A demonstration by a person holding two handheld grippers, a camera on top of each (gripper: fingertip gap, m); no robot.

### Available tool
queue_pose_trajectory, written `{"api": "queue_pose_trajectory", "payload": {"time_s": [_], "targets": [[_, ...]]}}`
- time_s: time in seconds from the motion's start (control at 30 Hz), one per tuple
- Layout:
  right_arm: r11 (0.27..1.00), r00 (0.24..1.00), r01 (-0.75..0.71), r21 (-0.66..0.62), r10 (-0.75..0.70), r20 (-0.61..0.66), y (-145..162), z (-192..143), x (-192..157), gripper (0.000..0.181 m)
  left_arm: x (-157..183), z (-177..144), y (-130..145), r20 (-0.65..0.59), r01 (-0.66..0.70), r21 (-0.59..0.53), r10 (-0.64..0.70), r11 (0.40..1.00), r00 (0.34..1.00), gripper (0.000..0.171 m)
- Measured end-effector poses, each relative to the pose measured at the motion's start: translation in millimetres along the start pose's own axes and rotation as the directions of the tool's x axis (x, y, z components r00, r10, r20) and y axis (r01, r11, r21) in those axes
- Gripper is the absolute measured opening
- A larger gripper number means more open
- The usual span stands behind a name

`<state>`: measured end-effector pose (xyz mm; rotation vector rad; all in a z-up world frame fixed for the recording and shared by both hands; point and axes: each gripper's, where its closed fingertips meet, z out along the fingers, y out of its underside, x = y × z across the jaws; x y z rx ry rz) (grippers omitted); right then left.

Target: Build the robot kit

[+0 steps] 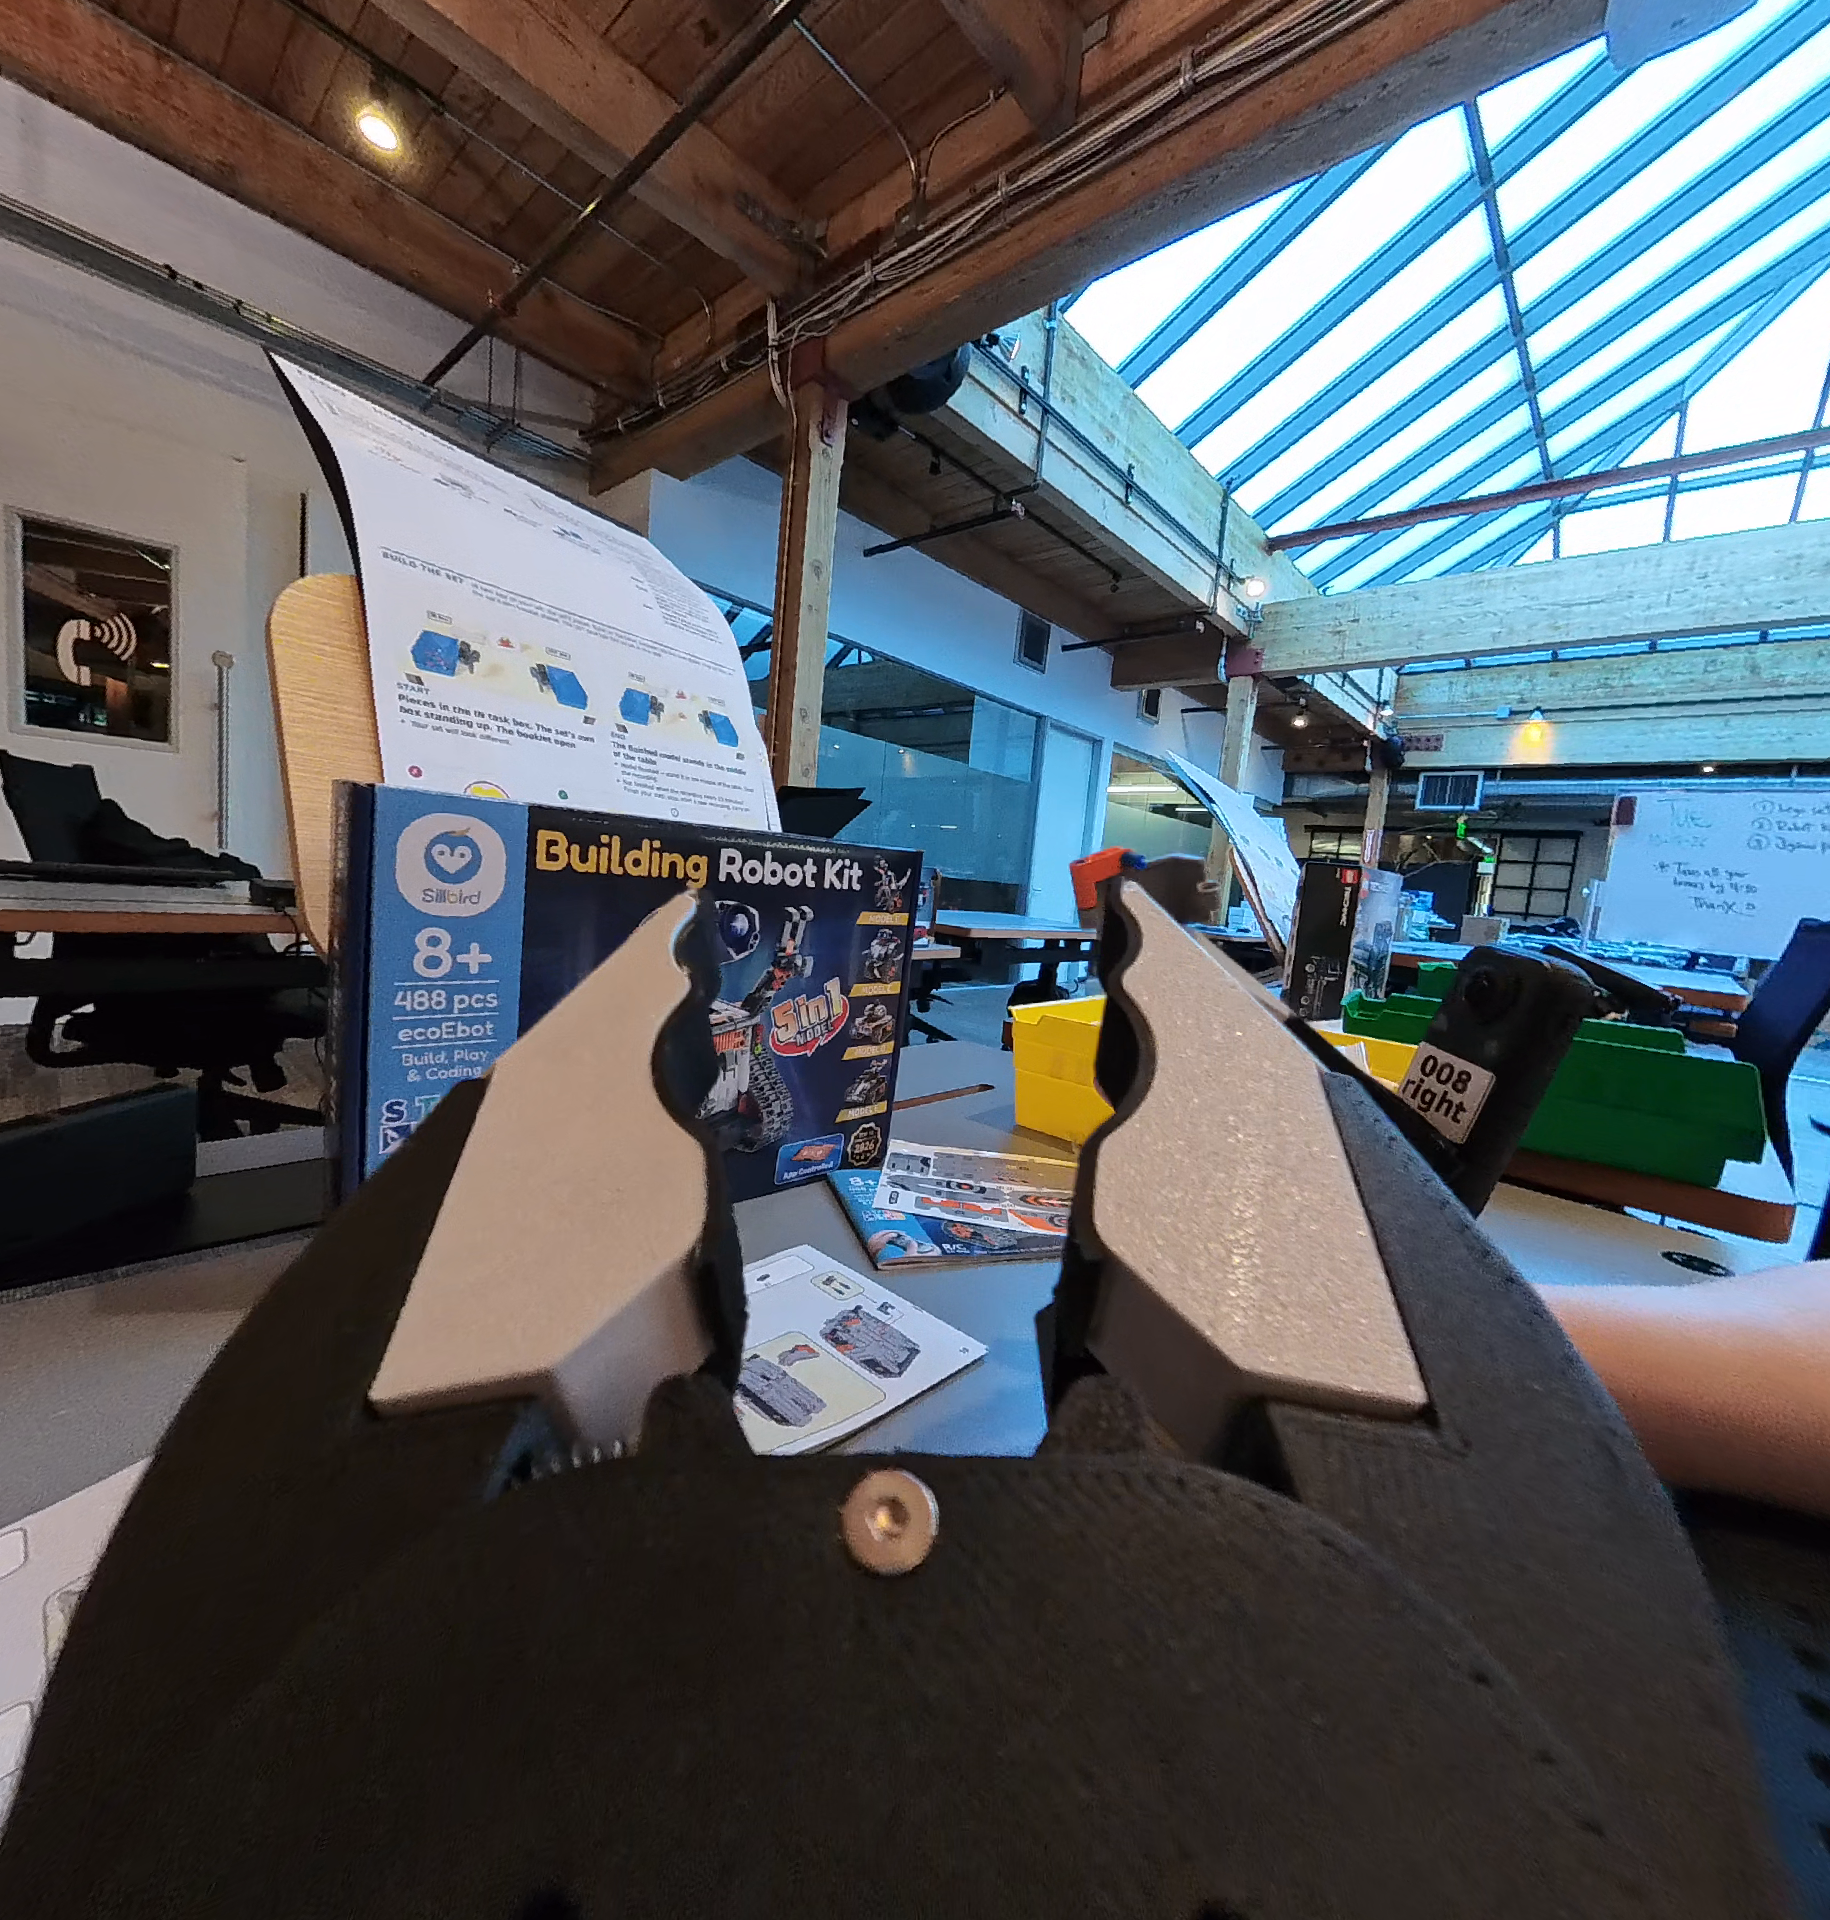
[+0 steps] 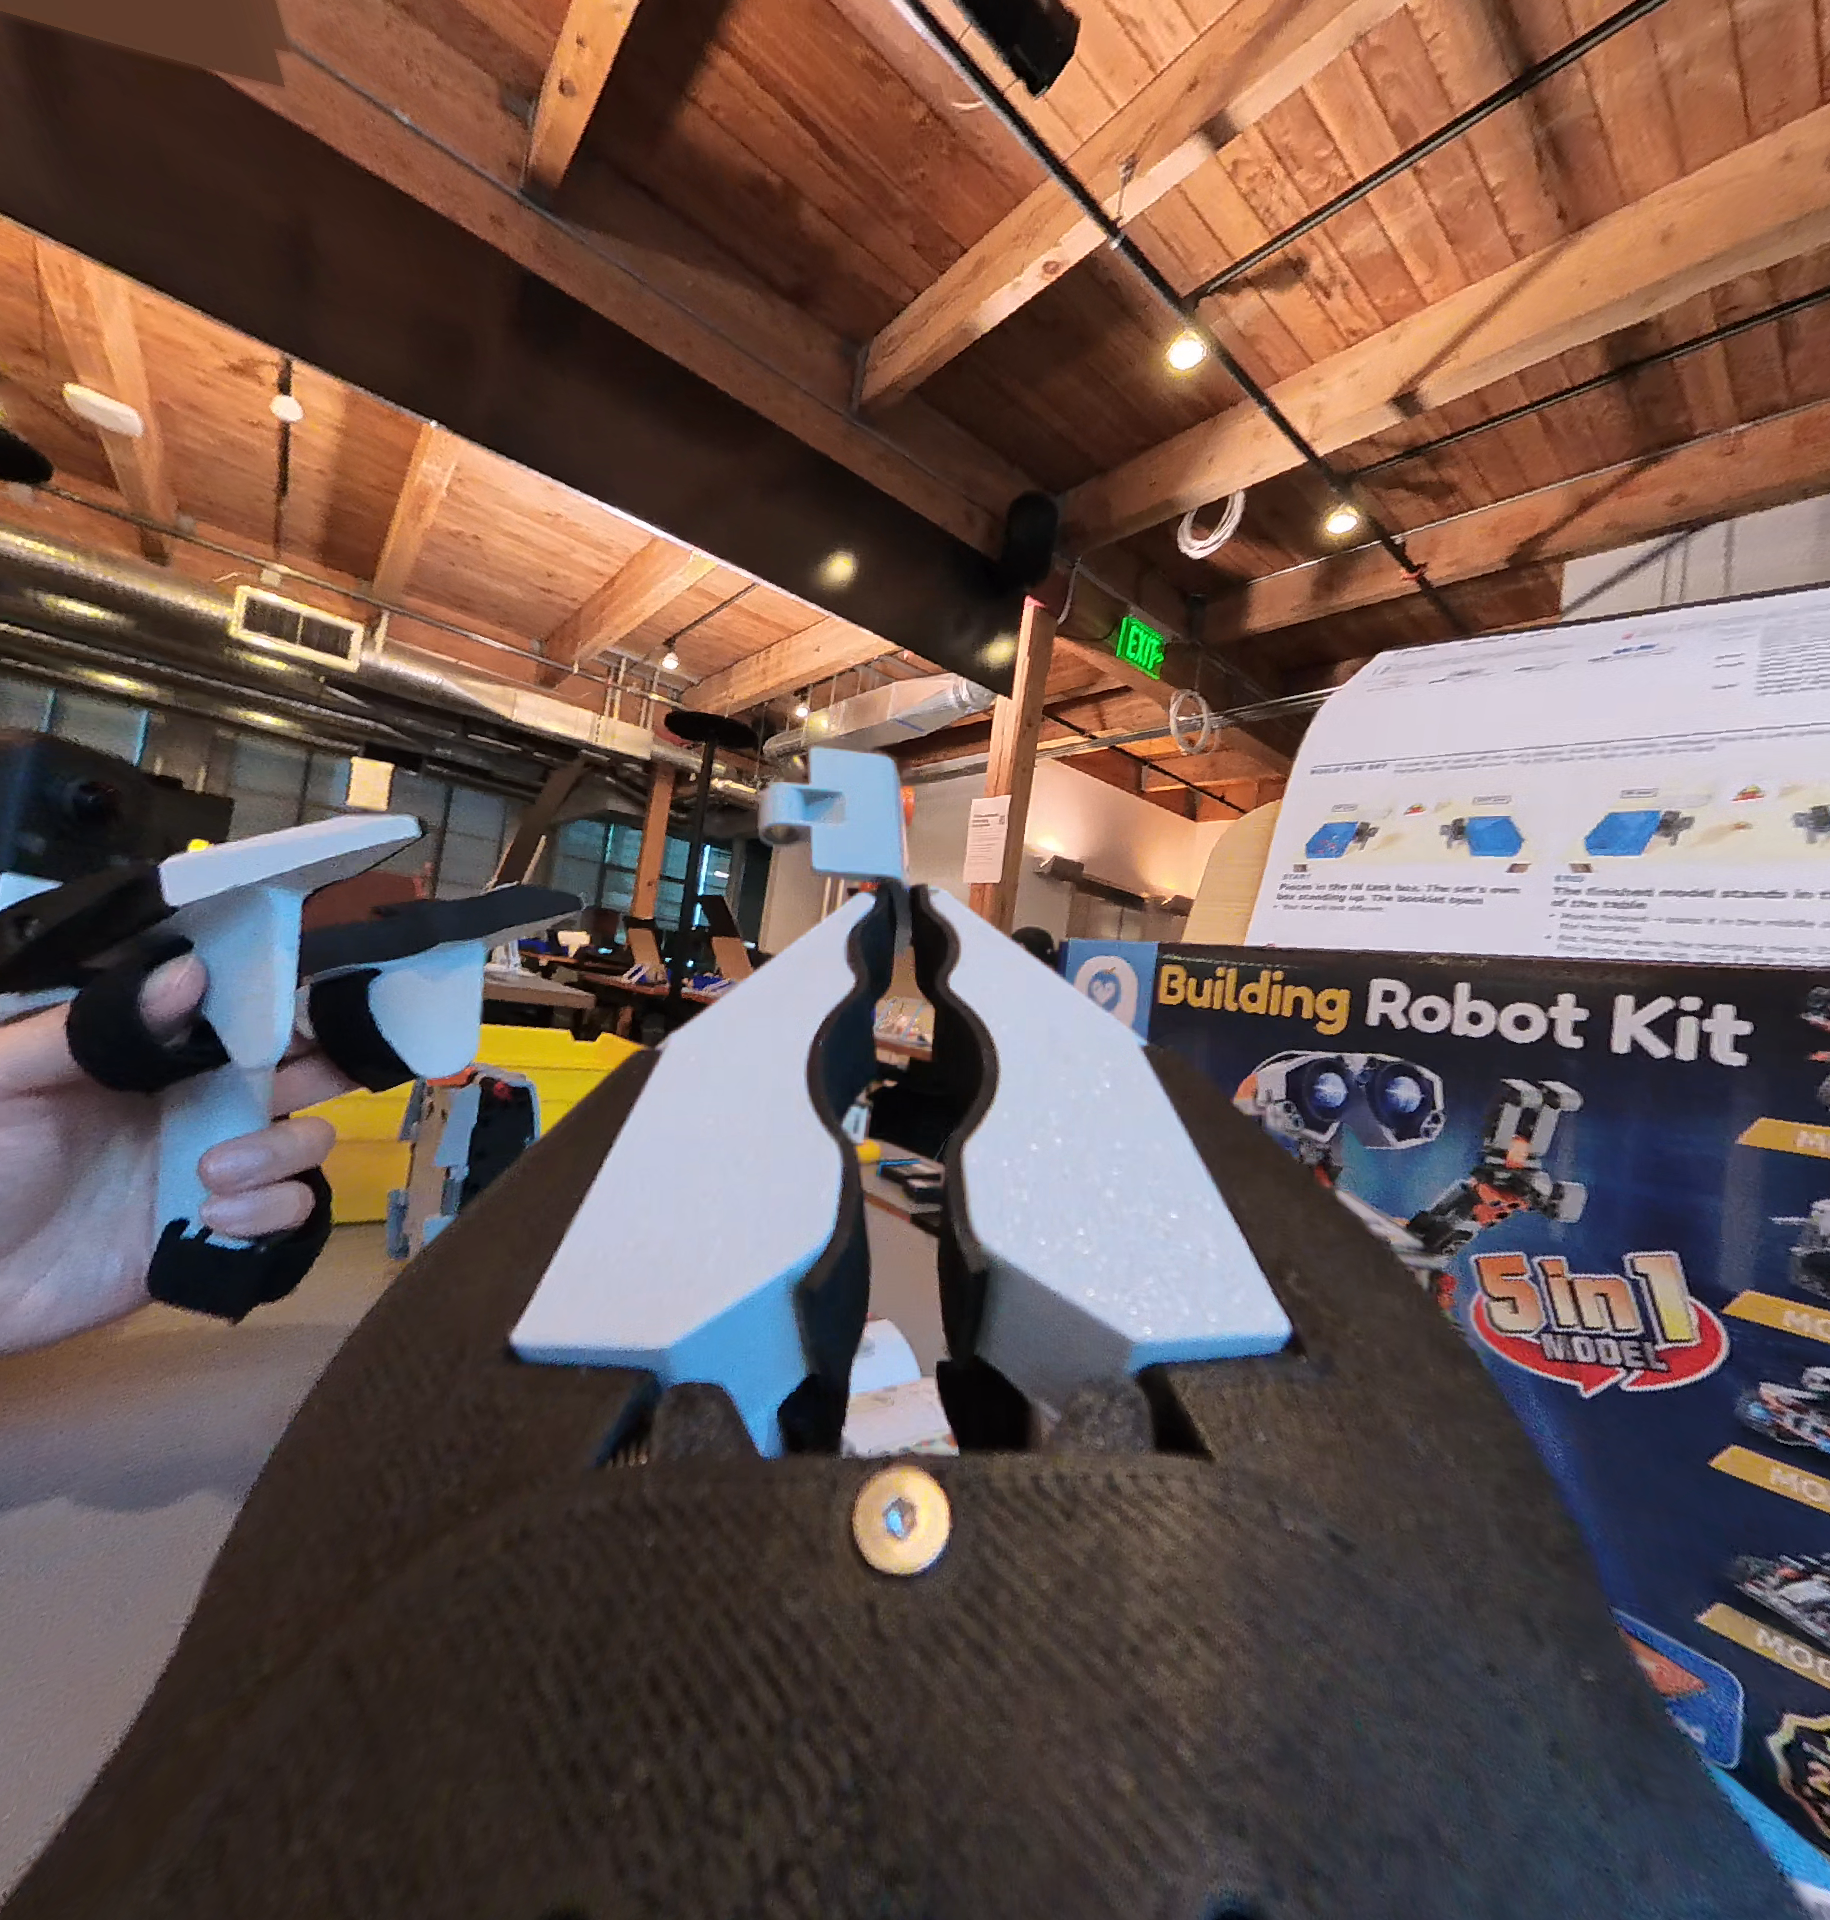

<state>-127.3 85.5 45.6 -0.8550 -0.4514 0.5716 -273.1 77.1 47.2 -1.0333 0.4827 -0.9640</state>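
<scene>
**Right gripper pinches a small grey part; left gripper stands empty**

The right gripper (image 2: 895,914) has its fingers brought together on the lower edge of a small grey plastic part (image 2: 849,810), which stands upright above the fingertips, raised well clear of the counter (image 1: 111,1351). The left gripper (image 1: 900,914) has its fingers apart with nothing between them; a hand (image 2: 69,1174) grips its handle at the left of the right wrist view. Far beyond the left gripper a blue toy kit box (image 1: 443,987) stands upright on the counter, with a curled instruction sheet (image 1: 537,644) propped behind it. Just near of the box lie a booklet (image 1: 952,1205) and an open leaflet (image 1: 849,1340). To the right sit a yellow bin (image 1: 1056,1060) and, farther right, a green bin (image 1: 1659,1101).
</scene>
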Motion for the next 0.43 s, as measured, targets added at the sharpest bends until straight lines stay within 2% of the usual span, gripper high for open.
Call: {"api": "queue_pose_trajectory", "payload": {"time_s": [0.13, 0.43], "targets": [[0.999, 0.999, -0.04, -0.001, 0.04, 0.007, 4, -1, -3, 0.001, 1, 0, -3, 0.005, -0.022, 0.005, 0.022, 1.0, 1.0, 0.075], [0.996, 0.995, -0.087, -0.003, 0.087, -0.049, 2, -8, 15, 0.002, 1, 2, 2, 0.003, -0.021, 0.0, 0.021, 1.0, 1.0, 0.083]]}}
